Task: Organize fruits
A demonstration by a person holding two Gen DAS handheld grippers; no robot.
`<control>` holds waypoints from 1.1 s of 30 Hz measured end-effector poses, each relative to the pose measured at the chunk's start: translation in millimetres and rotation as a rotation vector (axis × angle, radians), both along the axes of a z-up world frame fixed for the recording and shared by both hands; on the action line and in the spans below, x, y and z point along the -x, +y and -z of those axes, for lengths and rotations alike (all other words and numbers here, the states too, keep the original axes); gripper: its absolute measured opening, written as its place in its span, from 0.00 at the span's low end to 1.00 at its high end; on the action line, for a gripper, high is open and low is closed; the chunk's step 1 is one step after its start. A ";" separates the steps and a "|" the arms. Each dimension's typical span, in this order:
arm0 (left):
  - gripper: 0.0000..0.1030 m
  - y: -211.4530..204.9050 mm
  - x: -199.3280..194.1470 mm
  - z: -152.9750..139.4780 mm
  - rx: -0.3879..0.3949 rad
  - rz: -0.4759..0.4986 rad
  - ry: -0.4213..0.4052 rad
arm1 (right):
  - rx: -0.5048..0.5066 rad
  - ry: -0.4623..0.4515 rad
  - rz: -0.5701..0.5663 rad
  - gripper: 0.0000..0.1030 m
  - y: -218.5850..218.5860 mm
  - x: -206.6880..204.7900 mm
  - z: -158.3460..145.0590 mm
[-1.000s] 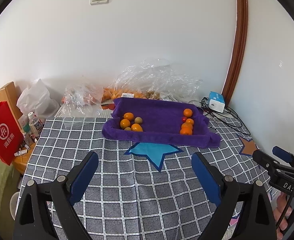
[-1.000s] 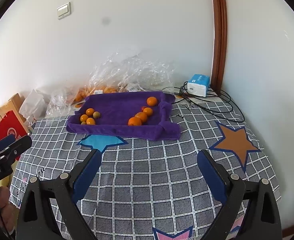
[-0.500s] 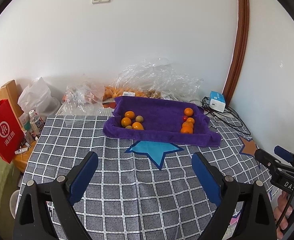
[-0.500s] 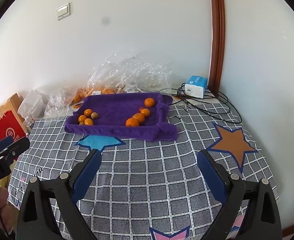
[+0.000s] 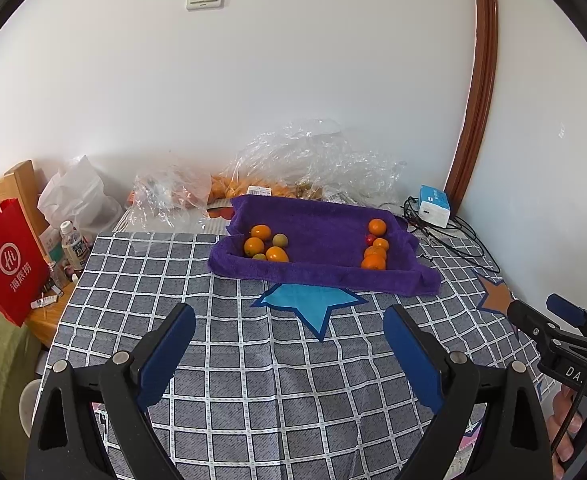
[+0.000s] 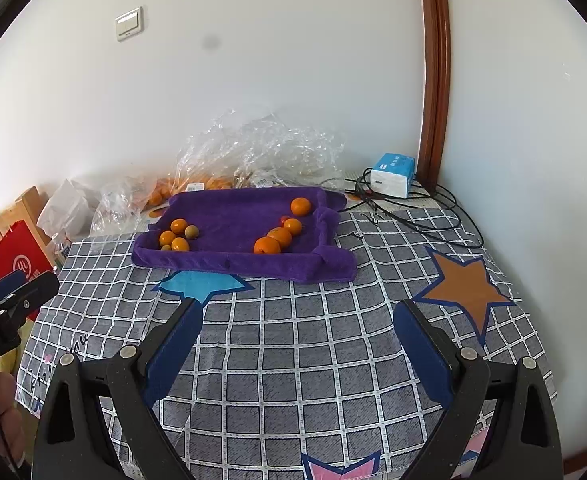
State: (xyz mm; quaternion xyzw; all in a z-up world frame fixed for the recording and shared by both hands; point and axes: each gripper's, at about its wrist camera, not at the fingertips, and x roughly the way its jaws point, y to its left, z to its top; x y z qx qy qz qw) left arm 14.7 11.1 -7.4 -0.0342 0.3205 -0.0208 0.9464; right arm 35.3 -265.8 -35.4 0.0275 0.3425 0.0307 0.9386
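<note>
Both the left gripper (image 5: pixel 289 344) and the right gripper (image 6: pixel 297 340) hang with jaws wide apart and hold nothing. The fruits lie well ahead of them on the purple towel (image 5: pixel 321 228), one cluster (image 5: pixel 265 245) ahead-left and a row of oranges (image 6: pixel 281 228) ahead-right. They look light, round and easy to roll or bruise, so I would take each one across its middle with gentle pressure.

Towel tray (image 5: pixel 317 224) sits at far side of bench (image 5: pixel 253 360), w/ two fruit groups in it: left cluster (image 5: pixel 264 246) & right row (image 5: pixel 374 247), well apart. Plastic bags (image 5: pixel 313 164) behind tray, against wall. Tissue pack (image 5: pixel 434 205) + cables to tray's right. Paper bag (image 5: pixel 7 256) & bottle (image 5: pixel 73 244) off bench's left edge.
</note>
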 end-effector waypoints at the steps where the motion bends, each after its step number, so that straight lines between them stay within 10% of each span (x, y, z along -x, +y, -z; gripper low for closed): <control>1: 0.93 0.0 0.4 -0.3 0.000 -0.001 0.000 | 0.001 -0.001 0.000 0.93 0.0 0.6 -0.1; 33: 0.93 1.2 5.5 -2.6 0.007 -0.012 -0.003 | 0.004 -0.004 -0.006 0.93 3.0 2.7 -0.3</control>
